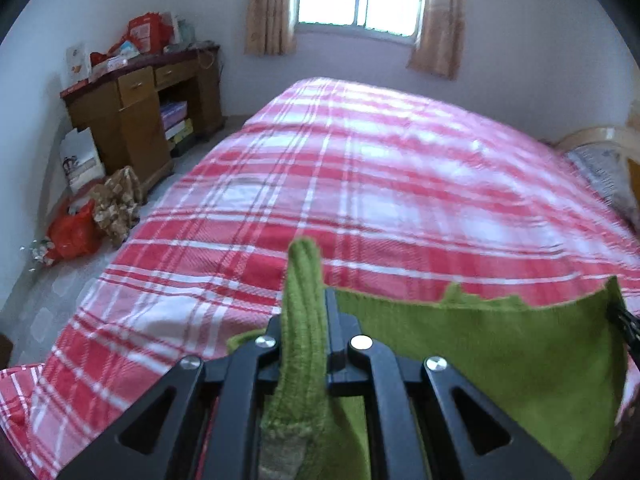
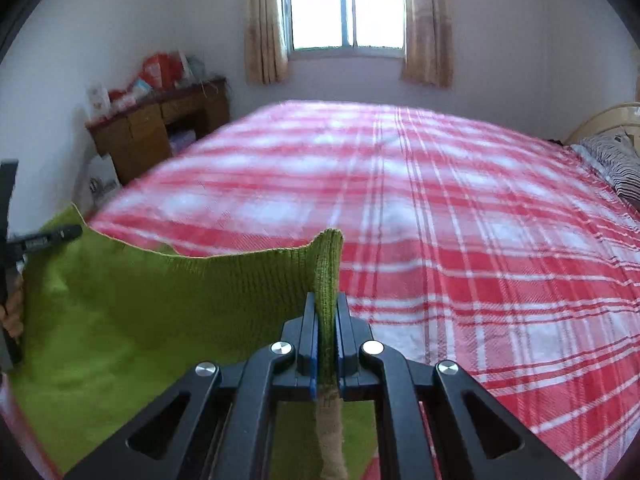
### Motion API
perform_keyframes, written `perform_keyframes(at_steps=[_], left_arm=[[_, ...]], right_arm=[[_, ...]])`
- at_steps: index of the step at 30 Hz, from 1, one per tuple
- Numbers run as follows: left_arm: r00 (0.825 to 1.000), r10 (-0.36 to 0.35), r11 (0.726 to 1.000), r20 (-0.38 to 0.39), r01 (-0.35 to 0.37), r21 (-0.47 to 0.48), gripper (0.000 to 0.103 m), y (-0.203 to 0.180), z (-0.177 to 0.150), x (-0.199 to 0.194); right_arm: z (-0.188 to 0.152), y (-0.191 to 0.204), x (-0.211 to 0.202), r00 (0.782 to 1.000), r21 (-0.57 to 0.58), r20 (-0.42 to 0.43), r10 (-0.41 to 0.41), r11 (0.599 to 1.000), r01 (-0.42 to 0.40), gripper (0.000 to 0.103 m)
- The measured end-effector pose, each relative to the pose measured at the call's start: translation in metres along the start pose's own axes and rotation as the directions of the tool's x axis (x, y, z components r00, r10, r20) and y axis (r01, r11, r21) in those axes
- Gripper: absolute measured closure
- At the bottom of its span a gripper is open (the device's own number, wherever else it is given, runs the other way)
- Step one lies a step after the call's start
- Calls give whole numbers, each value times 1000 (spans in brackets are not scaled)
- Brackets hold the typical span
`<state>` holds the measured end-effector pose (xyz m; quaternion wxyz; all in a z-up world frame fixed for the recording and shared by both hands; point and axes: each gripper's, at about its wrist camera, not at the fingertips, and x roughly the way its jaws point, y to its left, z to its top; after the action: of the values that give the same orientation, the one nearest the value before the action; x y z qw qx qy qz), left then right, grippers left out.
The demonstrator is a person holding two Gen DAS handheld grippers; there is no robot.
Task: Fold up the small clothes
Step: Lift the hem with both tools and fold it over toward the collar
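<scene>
The bed (image 2: 440, 220) is serving as the landmark. The garment (image 2: 160, 300) is hanging over the bed's near edge, stretching between the left tongs (image 1: 306, 308) and the right tongs (image 2: 327, 320), one at each of its ends. Left of the bed, the surface (image 1: 140, 92) is standing against the wall. Behind the bed, the window (image 2: 344, 8) is sitting in the far wall. A pillow (image 2: 616, 164) is lying at the bed's right end.
</scene>
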<state>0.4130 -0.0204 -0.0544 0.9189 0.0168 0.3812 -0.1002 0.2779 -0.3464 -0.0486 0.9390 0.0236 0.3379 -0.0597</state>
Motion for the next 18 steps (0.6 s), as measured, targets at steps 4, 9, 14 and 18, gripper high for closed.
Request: perform_keyframes(at_steps=[4,9,14,18], left_arm=[[997,23,1000,-70,-24,-13,94,2,-7,25],[995,56,998,-79,-57,-19,70,3,-6,19],[999,18,999,-42,-20,-46,31,15,-5,-20],[1000,18,1000,-15,-18,26,26,10,-36,-72]], right_arm=[[-20,-13,34,995,30,-100,29,999,-26,97],[-20,-32,23,993,111,-80,90,990,-81,93],[-40,-71,-45,992,324,-4,124,939,-116,92],[-74,-66,-104,983,349,35,180,920,-181,92]])
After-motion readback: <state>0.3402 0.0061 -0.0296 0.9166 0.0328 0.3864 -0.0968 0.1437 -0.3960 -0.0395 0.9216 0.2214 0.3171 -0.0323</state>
